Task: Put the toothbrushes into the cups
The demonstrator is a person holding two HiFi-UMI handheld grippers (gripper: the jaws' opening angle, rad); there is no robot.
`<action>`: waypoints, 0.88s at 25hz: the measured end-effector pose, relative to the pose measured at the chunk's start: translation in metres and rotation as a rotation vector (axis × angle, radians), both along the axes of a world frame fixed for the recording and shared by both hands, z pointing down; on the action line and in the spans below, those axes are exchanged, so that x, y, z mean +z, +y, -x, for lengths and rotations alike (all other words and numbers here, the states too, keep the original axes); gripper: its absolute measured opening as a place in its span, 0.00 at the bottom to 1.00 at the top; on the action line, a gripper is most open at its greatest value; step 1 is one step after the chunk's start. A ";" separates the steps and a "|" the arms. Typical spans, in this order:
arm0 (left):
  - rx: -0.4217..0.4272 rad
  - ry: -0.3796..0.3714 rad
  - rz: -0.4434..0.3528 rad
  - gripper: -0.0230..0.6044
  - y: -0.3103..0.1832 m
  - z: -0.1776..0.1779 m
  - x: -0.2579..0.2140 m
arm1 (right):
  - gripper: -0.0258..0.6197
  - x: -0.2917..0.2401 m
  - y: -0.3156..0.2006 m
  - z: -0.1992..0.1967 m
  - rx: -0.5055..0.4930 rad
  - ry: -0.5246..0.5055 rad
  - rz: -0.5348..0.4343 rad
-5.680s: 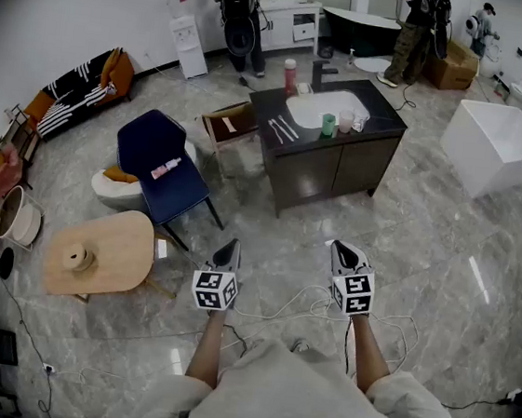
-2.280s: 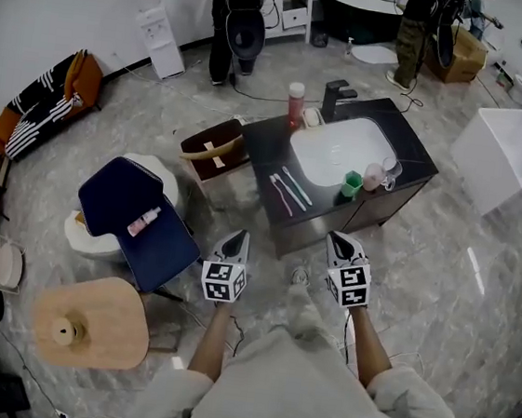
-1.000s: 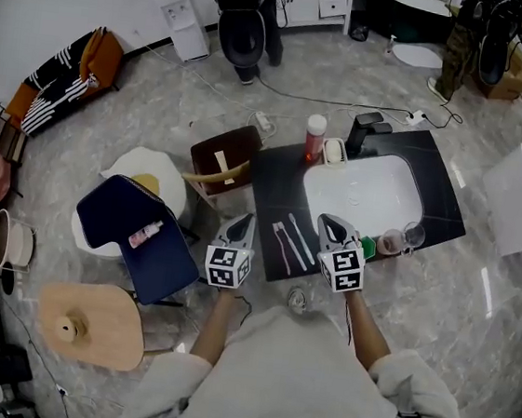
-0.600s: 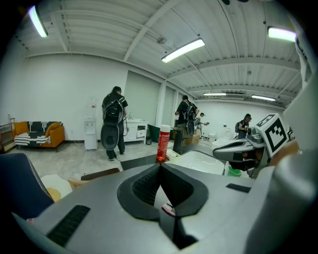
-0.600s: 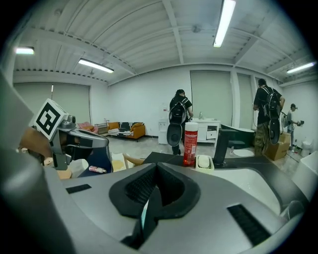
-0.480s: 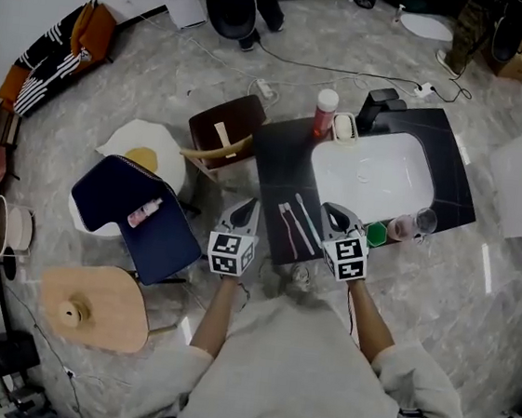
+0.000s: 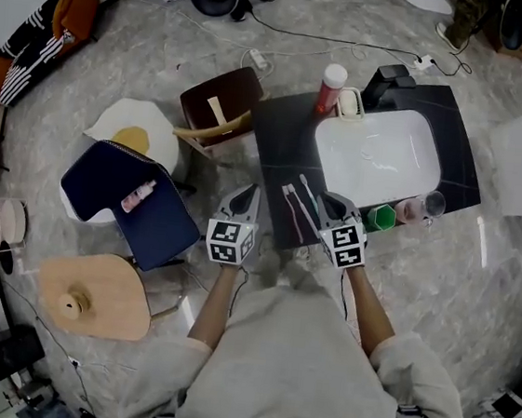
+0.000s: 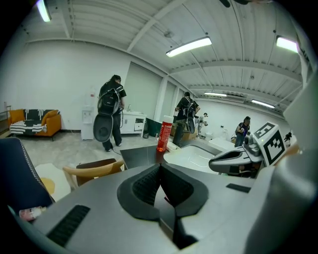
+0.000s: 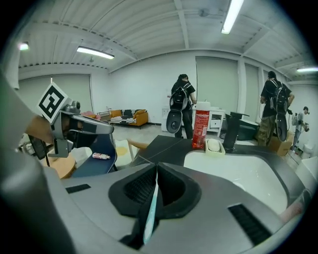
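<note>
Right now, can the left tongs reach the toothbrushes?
Probably yes. The left tongs hang just beside the counter, and the two toothbrushes lie bare near that edge with nothing between. The jaws are together, so they'd need opening first.

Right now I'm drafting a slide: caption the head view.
Left gripper and right gripper poised by two slim toothbrushes on black vanity countertop, small green cup nearby.

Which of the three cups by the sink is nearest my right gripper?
The green cup, right next to the right gripper; the pink cup and the clear glass stand farther along the row.
</note>
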State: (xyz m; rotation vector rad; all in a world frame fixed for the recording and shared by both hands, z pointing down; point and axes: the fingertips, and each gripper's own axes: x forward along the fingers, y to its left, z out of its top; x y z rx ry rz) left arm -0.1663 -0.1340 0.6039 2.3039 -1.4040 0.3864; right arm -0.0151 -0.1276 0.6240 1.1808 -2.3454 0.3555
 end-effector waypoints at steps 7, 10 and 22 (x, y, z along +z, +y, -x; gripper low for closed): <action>-0.005 0.004 0.036 0.08 0.002 0.001 0.015 | 0.37 0.035 -0.001 0.008 -0.042 0.029 0.079; -0.009 0.006 0.048 0.08 0.004 0.002 0.021 | 0.36 0.051 -0.007 0.010 -0.048 0.058 0.116; -0.022 0.011 0.069 0.08 0.000 0.004 0.029 | 0.25 0.096 -0.041 0.032 -0.098 0.158 0.249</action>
